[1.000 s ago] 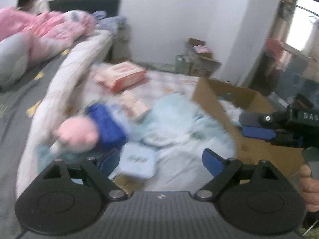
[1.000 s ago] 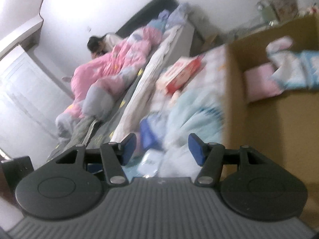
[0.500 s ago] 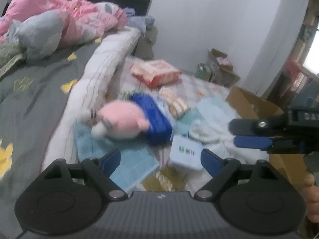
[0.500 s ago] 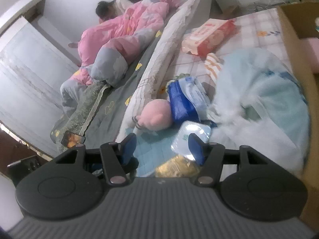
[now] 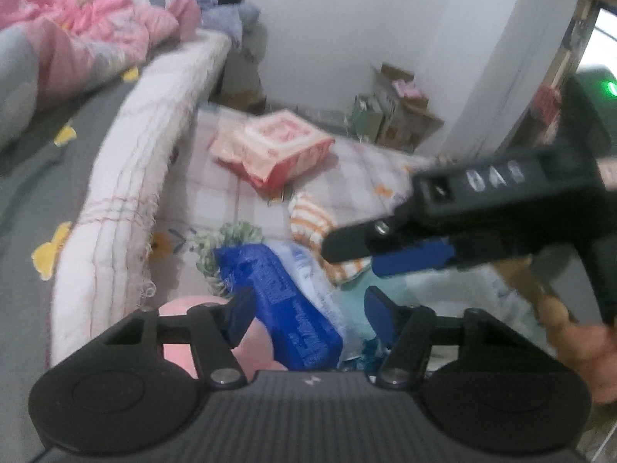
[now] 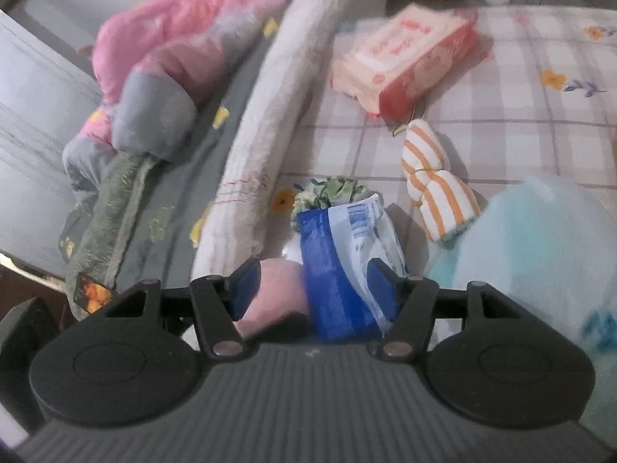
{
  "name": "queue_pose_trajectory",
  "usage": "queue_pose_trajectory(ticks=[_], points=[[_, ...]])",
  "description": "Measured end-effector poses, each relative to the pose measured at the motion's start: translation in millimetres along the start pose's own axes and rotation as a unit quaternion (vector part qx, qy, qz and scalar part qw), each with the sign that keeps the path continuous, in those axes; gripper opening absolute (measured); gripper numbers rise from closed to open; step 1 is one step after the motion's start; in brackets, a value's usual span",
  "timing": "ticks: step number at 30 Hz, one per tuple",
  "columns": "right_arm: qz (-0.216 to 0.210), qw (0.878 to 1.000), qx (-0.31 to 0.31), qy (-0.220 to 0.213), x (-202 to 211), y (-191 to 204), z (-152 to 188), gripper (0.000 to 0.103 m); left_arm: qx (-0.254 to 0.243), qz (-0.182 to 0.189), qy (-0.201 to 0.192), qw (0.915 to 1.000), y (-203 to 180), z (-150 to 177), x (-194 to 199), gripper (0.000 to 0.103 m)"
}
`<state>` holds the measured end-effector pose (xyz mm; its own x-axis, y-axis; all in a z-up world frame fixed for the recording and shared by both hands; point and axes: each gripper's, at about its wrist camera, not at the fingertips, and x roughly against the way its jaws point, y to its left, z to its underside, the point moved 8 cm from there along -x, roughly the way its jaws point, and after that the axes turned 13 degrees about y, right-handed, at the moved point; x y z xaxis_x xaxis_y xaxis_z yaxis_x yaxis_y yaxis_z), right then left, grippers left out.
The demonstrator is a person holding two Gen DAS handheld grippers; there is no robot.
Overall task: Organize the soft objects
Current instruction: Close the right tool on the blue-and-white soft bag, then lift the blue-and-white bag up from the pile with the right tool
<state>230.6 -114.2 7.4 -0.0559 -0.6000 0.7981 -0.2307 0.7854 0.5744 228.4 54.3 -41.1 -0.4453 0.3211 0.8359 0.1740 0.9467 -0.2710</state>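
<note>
A blue plastic pack (image 5: 285, 301) lies on the checked floor mat, with a pink plush toy (image 5: 185, 308) against its left side. My left gripper (image 5: 308, 308) hangs over them with its jaws closing; the pack sits between the fingers and the pads do not press on it. In the right wrist view, my right gripper (image 6: 313, 276) has its jaws opening slightly, with the pink plush toy (image 6: 277, 297) and the blue pack (image 6: 331, 270) between them, ungripped. The right gripper (image 5: 358, 256) reaches in from the right, held by a hand (image 5: 578, 347).
An orange-striped cloth (image 6: 435, 189), a green patterned cloth (image 6: 331, 189) and a pink wipes pack (image 6: 405, 58) lie on the mat. A fluffy light-blue blanket (image 6: 540, 239) fills the right. The bed's white quilt edge (image 6: 270, 115) runs along the left, with a person under a pink duvet (image 6: 185, 27).
Both grippers have swung left and closer over the blue pack and pink plush. The left jaws have narrowed. The cardboard box has left both views. The right gripper looms larger in the left view.
</note>
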Motion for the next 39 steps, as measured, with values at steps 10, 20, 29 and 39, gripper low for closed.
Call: queue_pose_trajectory(ticks=[10,20,29,39], points=[[0.111,0.989,0.056,0.084,-71,-1,-25,0.079,0.001,0.003,-0.001,1.0000,13,17,-2,0.058],[0.093,0.992,0.044,0.071,-86,-11,-32,0.062,0.010,0.012,-0.012,0.9998,17,18,4,0.060],[-0.055,0.998,-0.033,-0.011,-20,-28,-35,0.056,0.008,0.036,-0.039,0.9985,7,29,39,0.077],[-0.164,0.985,-0.027,-0.036,27,4,-9,0.056,-0.003,0.029,-0.102,0.9943,-8,33,85,0.093]])
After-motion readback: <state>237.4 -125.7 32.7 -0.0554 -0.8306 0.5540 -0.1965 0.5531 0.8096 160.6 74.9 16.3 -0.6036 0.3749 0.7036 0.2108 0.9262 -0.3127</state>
